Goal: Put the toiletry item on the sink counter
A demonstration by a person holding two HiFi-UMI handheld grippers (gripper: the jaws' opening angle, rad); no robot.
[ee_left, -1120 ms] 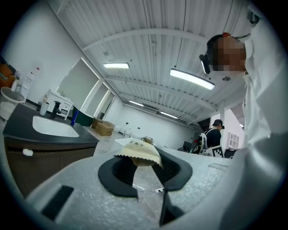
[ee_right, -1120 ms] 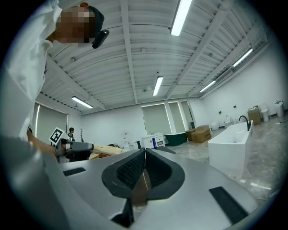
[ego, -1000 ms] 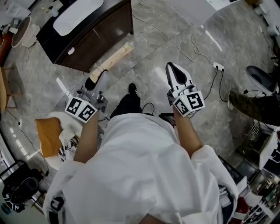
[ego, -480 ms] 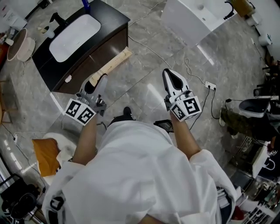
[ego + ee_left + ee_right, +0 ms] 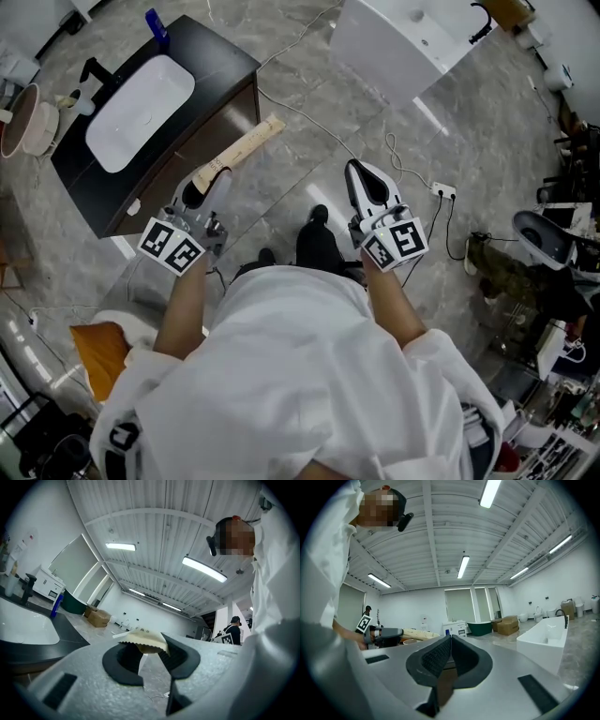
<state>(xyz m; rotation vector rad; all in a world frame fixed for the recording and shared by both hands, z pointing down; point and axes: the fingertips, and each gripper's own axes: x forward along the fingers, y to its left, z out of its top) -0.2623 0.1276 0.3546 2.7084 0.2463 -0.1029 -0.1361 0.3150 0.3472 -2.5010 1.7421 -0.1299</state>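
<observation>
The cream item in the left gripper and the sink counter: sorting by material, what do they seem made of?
The cream item: probably a plastic tube, matte, with a crimped zigzag end seal. The sink counter: dark matte top, perhaps laminate or wood; its basin looks glossy white ceramic.

A big bathroom-fittings hall, half showroom and half test space: a grey marble-look floor (image 5: 281,164) under a white ribbed ceiling (image 5: 440,541) with strip lights (image 5: 463,567). Ahead-left of the left tool (image 5: 202,185) stands a dark table (image 5: 217,64) with a white basin (image 5: 139,98). Beyond the right tool (image 5: 366,171) is a white freestanding bathtub (image 5: 403,42). A green tub (image 5: 479,628) and cardboard boxes (image 5: 507,625) sit farther off, and a power strip (image 5: 442,192) lies loose on the floor.
</observation>
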